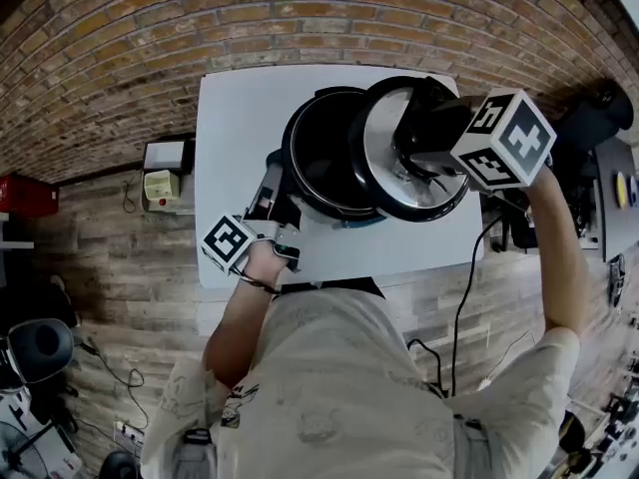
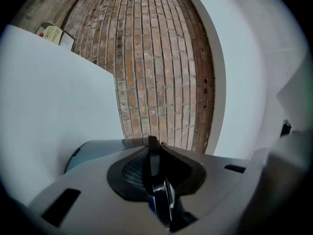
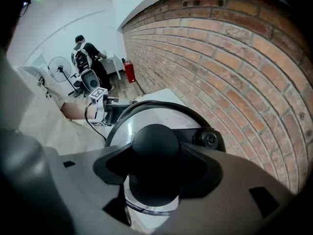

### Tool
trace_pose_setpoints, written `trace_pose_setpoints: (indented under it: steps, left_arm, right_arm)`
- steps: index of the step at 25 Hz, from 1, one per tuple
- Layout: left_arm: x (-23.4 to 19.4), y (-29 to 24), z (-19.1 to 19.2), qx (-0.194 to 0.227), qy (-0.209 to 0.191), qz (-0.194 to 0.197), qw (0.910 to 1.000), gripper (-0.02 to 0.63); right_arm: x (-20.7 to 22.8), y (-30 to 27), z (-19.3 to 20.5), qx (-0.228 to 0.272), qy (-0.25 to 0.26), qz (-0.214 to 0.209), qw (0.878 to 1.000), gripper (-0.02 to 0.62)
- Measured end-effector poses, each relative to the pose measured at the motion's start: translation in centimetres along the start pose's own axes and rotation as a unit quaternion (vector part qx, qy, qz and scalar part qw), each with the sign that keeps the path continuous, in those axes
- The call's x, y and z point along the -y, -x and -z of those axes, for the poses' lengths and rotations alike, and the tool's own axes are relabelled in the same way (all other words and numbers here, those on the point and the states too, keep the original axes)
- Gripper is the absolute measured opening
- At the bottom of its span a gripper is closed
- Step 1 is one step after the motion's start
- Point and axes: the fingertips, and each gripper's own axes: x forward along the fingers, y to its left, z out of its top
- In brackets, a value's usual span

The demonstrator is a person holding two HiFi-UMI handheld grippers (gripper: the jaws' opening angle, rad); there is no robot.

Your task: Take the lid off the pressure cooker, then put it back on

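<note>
The pressure cooker pot (image 1: 321, 153) stands uncovered on the white table (image 1: 232, 118), its dark inside showing. My right gripper (image 1: 427, 136) is shut on the black knob (image 3: 155, 148) of the silver lid (image 1: 391, 173). It holds the lid tilted, above and to the right of the pot. My left gripper (image 1: 272, 196) points level at the pot's near-left side. It is shut on the cooker's thin black side handle (image 2: 153, 163), with the blue-grey cooker body (image 2: 90, 153) beside it.
A brick wall (image 2: 161, 67) runs behind the table. Small boxes (image 1: 165, 173) and a red case (image 1: 25, 196) lie to the left. A cable (image 1: 464, 297) hangs off the table's right front. In the right gripper view a person (image 3: 87, 50) and a fan (image 3: 60, 65) stand far off.
</note>
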Motion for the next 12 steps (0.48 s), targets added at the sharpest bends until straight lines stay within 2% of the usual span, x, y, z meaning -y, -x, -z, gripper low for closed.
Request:
trace_pose_setpoints:
  steps: [5,9,12]
  left_arm:
    - [0.2,-0.1,0.0,0.003,0.003,0.006,1.0,0.075]
    - [0.0,0.1,0.0,0.004,-0.003,-0.002,1.0,0.075]
    - [0.3,-0.1,0.0,0.007,0.002,0.009,0.9999,0.075]
  right_arm:
    - [-1.5,-2.9,-2.2,-0.023,0.033,-0.033,0.999,0.293]
    - [-2.1,-4.5,-3.3,-0.035,0.044,-0.06,0.997,0.293]
    - [-2.5,-5.6,-4.4,-0.036,0.047,-0.075,0.995,0.293]
